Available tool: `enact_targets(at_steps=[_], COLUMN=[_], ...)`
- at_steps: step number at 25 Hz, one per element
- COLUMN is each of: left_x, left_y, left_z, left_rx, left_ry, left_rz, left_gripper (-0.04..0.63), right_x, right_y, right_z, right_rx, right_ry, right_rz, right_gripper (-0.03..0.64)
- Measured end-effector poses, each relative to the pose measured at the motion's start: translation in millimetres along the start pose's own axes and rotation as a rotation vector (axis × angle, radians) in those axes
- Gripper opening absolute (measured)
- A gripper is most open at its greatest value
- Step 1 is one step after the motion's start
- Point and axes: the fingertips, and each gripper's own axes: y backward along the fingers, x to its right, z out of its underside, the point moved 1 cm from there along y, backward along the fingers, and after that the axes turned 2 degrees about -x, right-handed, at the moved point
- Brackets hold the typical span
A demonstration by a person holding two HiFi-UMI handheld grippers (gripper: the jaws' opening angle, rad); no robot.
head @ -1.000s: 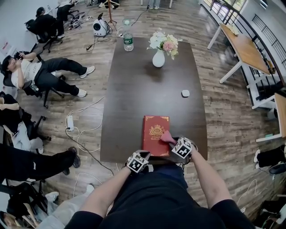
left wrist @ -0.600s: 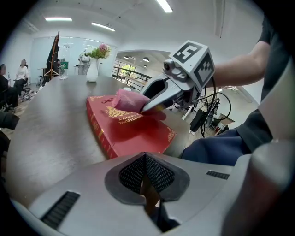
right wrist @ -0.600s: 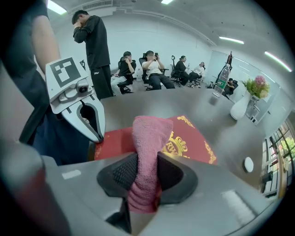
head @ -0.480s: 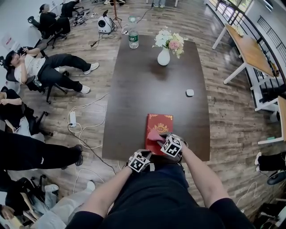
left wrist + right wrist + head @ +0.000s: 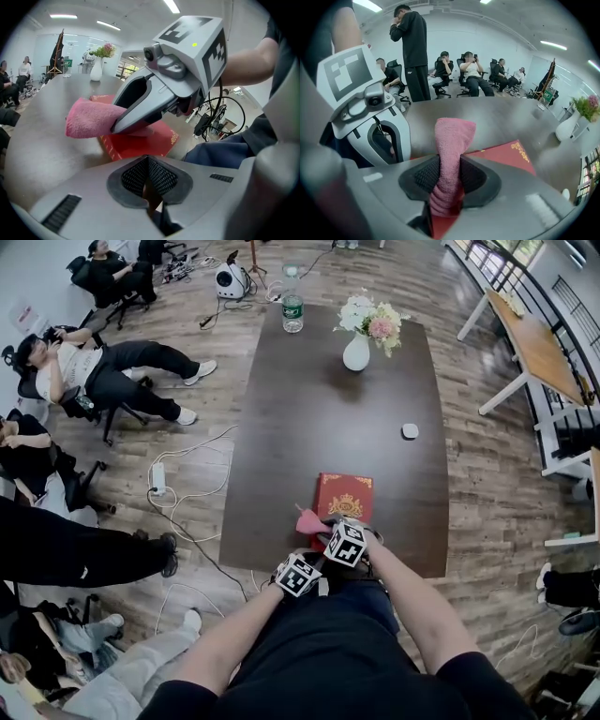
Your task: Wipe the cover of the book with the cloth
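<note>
Wiping seems to be the step in hand: the right gripper (image 5: 445, 177) has its jaws clamped on a folded pink cloth (image 5: 452, 136), whose free end pokes out past the near left edge of the red hardback book (image 5: 345, 505). That book lies flat by the front edge of the dark wooden table (image 5: 319, 409), just ahead of the person. Since the cloth sits at the cover's margin, the next stroke probably calls for a rightward sweep across the gilt cover under light pressure. The left gripper (image 5: 149, 183) waits alongside, jaws together on nothing.
</note>
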Motion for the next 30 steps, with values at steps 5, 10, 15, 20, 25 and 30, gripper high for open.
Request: enact_targets(at_steps=[5, 10, 15, 20, 25, 30], left_x=[1, 0, 1, 1, -1, 0], left_y=[1, 2, 2, 3, 3, 3], left_z=[0, -1, 2, 0, 1, 1], left_rx=[0.001, 0.003, -0.001, -0.004, 0.007, 0.006], left_ry=[0.007, 0.002, 0.014, 0.004, 0.012, 0.015], left_rz=[-0.002, -0.002, 0.000, 0.002, 0.000, 0.006], left_gripper=[-0.005, -0.005, -0.005, -0.005, -0.005, -0.005], right_x=[-3, -3, -4, -4, -4, -3], right_y=[-11, -17, -18, -15, -13, -11], right_z=[-6, -8, -7, -4, 1, 7], right_rx=[-0.005, -0.013, -0.003, 0.003, 0.005, 0.002], right_ry=[0.008, 0.016, 0.004, -0.008, -0.017, -0.024], right_rz=[-0.008, -0.016, -0.028, -0.031, -0.032, -0.032], right_gripper=[0.121, 0.121, 0.121, 0.120, 0.121, 0.121])
